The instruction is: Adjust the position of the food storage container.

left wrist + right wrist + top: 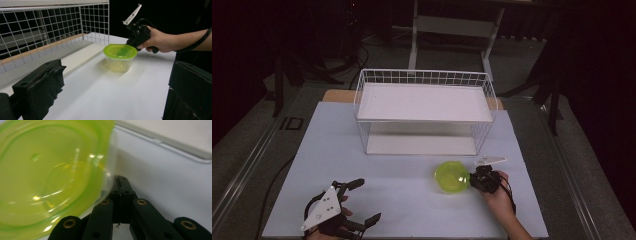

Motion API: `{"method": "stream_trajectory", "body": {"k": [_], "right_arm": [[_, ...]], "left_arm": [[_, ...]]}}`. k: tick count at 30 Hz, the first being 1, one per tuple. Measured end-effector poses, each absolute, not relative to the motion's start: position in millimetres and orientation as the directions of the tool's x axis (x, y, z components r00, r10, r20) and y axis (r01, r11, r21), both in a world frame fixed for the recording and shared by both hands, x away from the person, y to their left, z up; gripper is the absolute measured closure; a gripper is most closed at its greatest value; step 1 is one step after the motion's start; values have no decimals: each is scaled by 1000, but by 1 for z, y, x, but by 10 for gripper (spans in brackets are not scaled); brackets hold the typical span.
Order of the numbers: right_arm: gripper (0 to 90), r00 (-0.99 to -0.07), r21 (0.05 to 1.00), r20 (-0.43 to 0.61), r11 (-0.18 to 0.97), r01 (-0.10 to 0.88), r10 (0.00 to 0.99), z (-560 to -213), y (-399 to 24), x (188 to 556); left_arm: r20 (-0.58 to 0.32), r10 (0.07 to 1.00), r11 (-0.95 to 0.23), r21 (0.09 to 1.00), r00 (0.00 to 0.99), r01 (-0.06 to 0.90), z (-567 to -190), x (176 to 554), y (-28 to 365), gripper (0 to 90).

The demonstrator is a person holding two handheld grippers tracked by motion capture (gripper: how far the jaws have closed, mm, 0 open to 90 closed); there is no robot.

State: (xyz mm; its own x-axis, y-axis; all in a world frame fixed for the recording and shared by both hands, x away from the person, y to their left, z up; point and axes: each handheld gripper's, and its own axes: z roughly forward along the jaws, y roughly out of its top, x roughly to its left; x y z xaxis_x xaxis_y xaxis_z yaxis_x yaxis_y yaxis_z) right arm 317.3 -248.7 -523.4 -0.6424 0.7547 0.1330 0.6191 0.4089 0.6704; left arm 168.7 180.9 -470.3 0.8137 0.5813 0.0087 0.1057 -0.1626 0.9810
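A clear tub with a lime-green lid [452, 176] stands on the white table top in front of the wire rack. My right gripper [473, 178] is at the tub's right side, and a hand holds it there. In the right gripper view its jaws [121, 182] are shut together with nothing between them, and the tub's rim [50, 170] lies close over the left jaw. In the left gripper view the tub [120, 57] is upright with that gripper [130, 43] against its lid edge. My left gripper [364, 201] rests open near the front left, empty.
A white wire rack [424, 77] with two shelves stands at the back middle of the table; its mesh side [50, 25] is close on the left in the left gripper view. The white top [402, 210] ends at dark floor on all sides.
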Motion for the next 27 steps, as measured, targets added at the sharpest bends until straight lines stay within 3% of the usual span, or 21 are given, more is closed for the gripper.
{"method": "stream_trajectory", "body": {"k": [12, 27], "right_arm": [[900, -698, 672, 205, 420, 611, 686, -524, -230, 294], [900, -734, 664, 199, 461, 589, 650, -523, -200, 296]], "left_arm": [[18, 580, -174, 979, 814, 103, -470, 169, 179, 2], [30, 579, -194, 976, 815, 102, -472, 168, 177, 2]]}}
